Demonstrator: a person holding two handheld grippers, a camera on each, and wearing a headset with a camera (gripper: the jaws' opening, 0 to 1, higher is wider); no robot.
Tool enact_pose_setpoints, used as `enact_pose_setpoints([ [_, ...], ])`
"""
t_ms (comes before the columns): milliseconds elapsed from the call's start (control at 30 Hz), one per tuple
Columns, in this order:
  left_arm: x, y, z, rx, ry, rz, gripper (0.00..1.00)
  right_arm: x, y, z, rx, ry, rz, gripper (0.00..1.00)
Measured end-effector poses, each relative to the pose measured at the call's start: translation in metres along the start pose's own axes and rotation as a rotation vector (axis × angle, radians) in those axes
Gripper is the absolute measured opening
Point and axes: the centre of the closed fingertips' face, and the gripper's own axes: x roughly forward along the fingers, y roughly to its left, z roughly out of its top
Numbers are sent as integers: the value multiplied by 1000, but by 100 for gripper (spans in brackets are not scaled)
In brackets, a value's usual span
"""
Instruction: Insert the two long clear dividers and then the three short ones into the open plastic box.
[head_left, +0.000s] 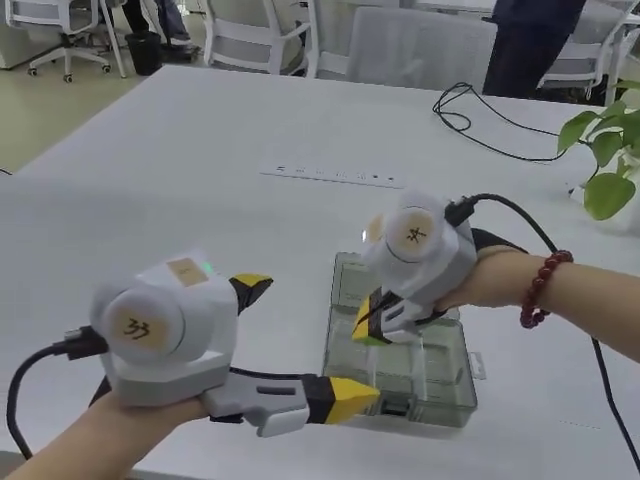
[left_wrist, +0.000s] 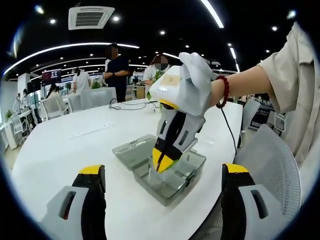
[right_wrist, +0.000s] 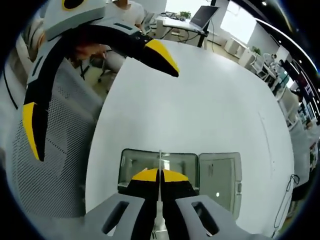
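**Right gripper holds a divider over the open box**

The right gripper view gives what the head view cannot: the right gripper (right_wrist: 160, 175) has its jaws closed narrow on one thin clear divider (right_wrist: 160, 158). The divider is seen edge-on as a pale line rising between the yellow tips. Below it lies the box (right_wrist: 126, 167), with its lid (right_wrist: 220, 172) folded out flat beside the base.

In the head view the gripper's own body covers the divider, and only its tips show, pointing down into the base. That view places the box on the white table (head_left: 200, 150), near the front edge and just beside the left gripper (head_left: 300, 340). The left gripper view shows the right gripper from the side, tilted down with its tips inside the base. It also shows a bead bracelet (left_wrist: 225, 91) on the wrist behind it.

The left gripper is spread wide and holds nothing; it hovers beside the box and does not touch it.

The box is clear plastic with a grey tint, shallow and rectangular. I cannot tell whether dividers already stand in it.

Count: one box, one divider, two grippers.
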Motion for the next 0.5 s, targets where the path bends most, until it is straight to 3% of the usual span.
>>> enact_pose_setpoints([
  [167,0,0,0,4,-1,6,99,6,1,-2,-16,5,8,2],
  [300,0,1,0,4,2,14,99,10,-1,-6,40,6,5,2],
  [500,0,2,1,12,4,20,99,18,0,-8,41,20,16,2],
])
